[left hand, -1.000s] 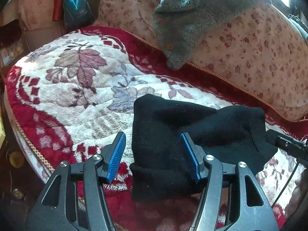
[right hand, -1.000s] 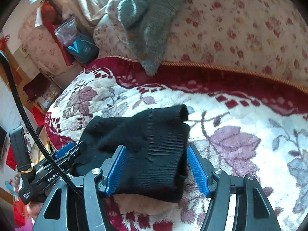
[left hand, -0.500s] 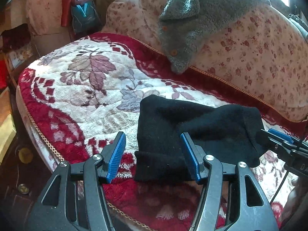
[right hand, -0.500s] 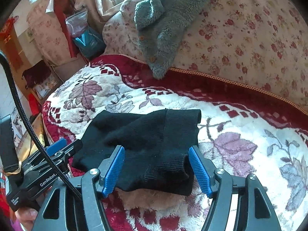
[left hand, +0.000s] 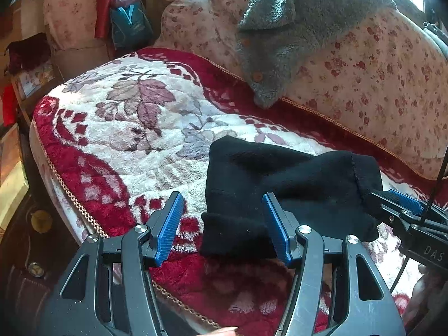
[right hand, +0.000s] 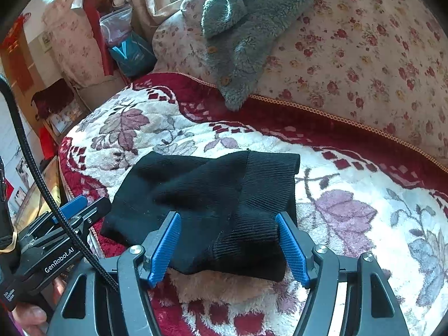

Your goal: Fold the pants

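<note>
Pants (left hand: 285, 190), black and folded into a compact bundle, lie on the floral blanket (left hand: 134, 128) near its front edge. Left gripper (left hand: 222, 225) hovers over the bundle's left end, fingers (left hand: 168, 226) apart, nothing pressed between them. Right gripper (right hand: 229, 247) sits over the right end, where the ribbed cuff shows; its fingers (right hand: 292, 247) stand apart, flanking the cloth without clamping it. Behind, a grey fleece (left hand: 282, 36) hangs over the flowered backrest (left hand: 378, 78), its tip reaching the blanket's red border.
</note>
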